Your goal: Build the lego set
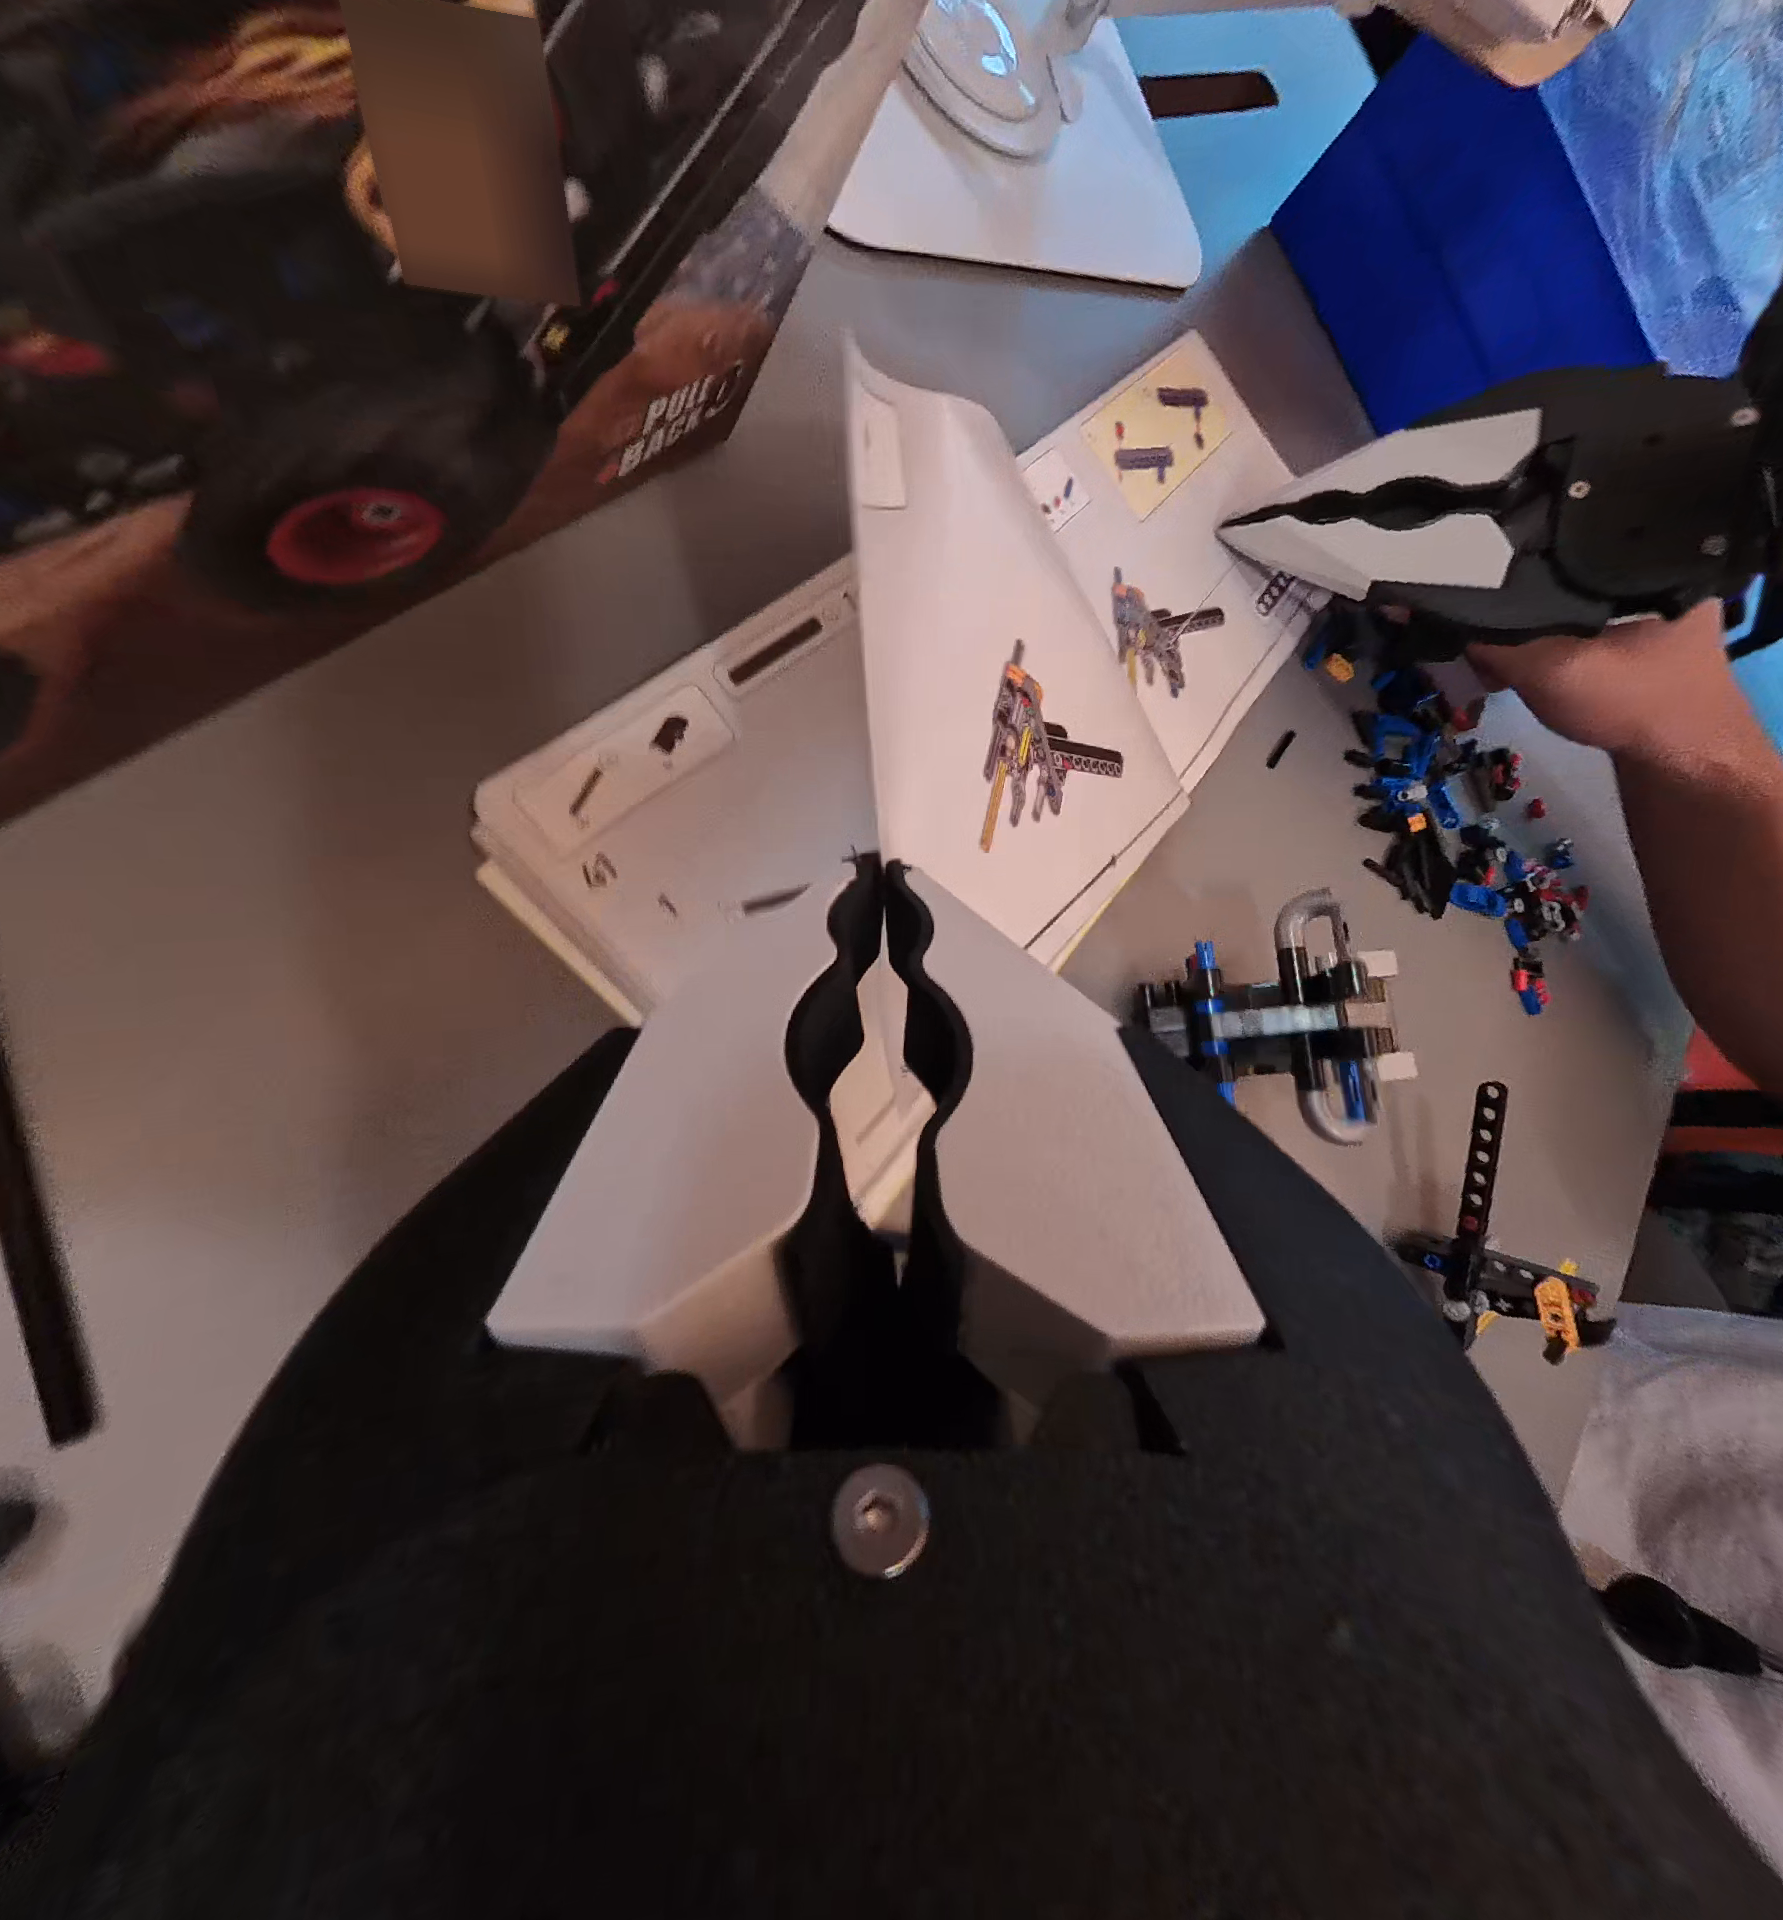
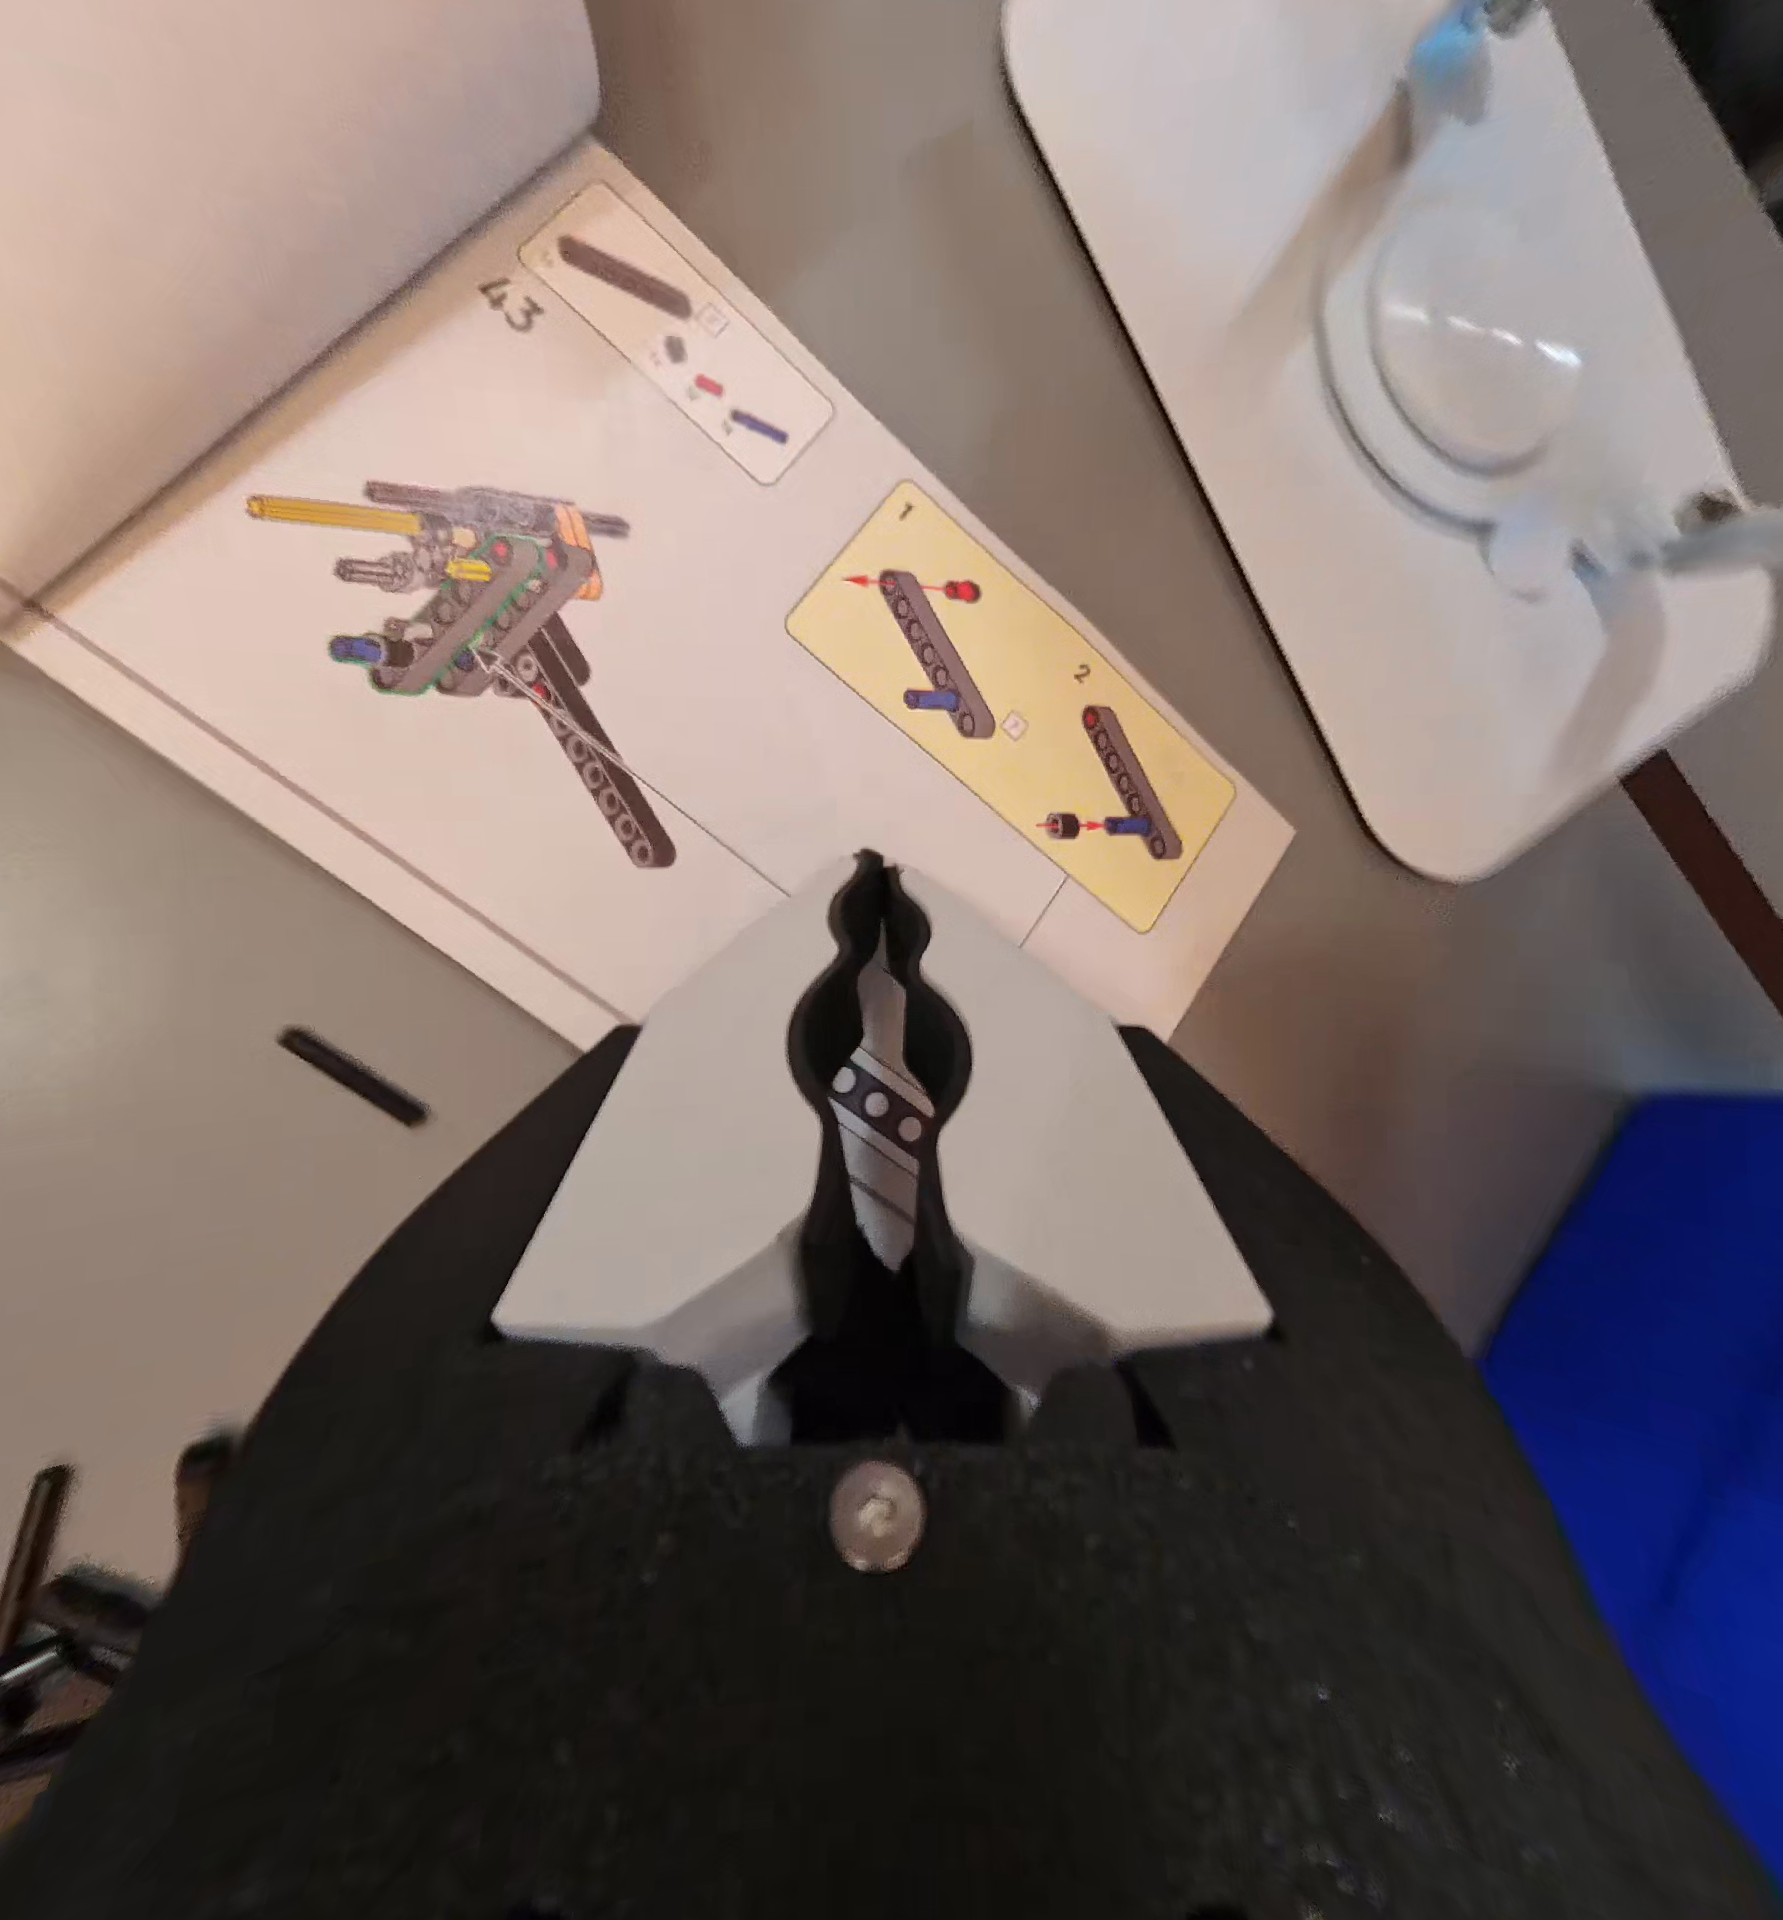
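Observation:
The instruction booklet [image 1: 658,769] lies open on the grey table. One page [image 1: 970,623] stands lifted, and my left gripper [image 1: 879,868] is shut with its tips on that page's lower corner. My right gripper [image 1: 1230,530] is shut and empty, hovering over the booklet's right page [image 2: 658,675]; its tips also show in the right wrist view [image 2: 871,862]. A partly built black, blue and white model [image 1: 1282,1023] lies right of the booklet. A black beam assembly with an orange piece [image 1: 1489,1247] lies nearer. A pile of loose blue, black and red pieces [image 1: 1448,821] sits beyond.
The set's box [image 1: 243,416] stands at the back left. A white lamp base [image 2: 1386,416] sits behind the booklet, with a blue box [image 2: 1676,1455] to its right. A small black axle [image 2: 352,1075] lies by the booklet. A person's forearm [image 1: 1676,748] holds the right gripper. Left tips to right tips: about 30 cm. The small black axle [image 2: 352,1075] is closer to my right gripper, around 9 cm from its tips; the left tips are 25 cm off. My left wrist view [image 1: 1286,743] looks at it from another angle.

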